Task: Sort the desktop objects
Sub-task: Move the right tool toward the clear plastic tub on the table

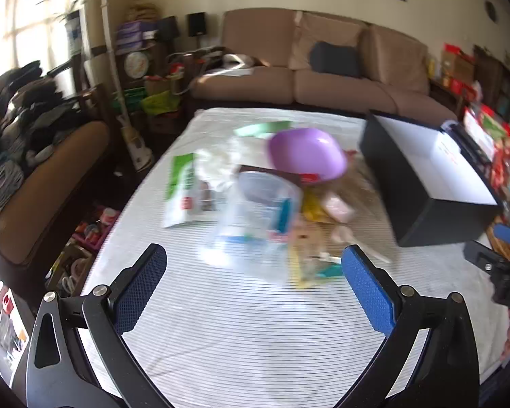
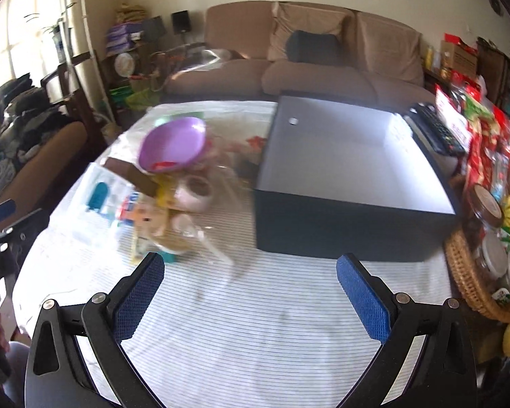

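Note:
A blurred heap of small objects lies on the striped tablecloth. It holds a purple bowl, a clear plastic packet and a green-and-white pouch. The bowl also shows in the right wrist view, next to a white cup. An open black box with a white inside stands right of the heap; in the left wrist view the box is at the right. My left gripper is open and empty in front of the heap. My right gripper is open and empty, in front of the box.
A wicker basket with jars and bananas sits at the table's right edge, with red snack packets and a remote behind it. A brown sofa stands beyond the table, an armchair with clothes at the left.

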### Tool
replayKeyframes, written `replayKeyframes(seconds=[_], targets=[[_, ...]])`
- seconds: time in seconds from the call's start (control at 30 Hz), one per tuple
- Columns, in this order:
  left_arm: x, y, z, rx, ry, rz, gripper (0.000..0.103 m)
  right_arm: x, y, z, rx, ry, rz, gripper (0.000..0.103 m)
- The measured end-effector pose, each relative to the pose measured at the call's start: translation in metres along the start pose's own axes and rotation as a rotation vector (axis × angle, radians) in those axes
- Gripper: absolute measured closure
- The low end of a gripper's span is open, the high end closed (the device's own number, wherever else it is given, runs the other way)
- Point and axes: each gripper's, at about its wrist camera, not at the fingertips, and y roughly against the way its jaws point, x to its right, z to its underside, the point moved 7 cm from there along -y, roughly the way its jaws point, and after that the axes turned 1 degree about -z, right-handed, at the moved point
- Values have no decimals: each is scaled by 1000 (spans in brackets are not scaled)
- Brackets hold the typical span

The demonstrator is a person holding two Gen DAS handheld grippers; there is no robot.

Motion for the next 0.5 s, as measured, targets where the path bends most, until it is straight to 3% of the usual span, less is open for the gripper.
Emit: replayKeyframes(seconds=[0.23,0.5], targets=[[-43,-12,16,3,60,69,0,-34,-24,7,-26,-78,-122,0],[-36,-56,48,-76,107,204,0,-67,-46,14,-33,-92,-221,0]])
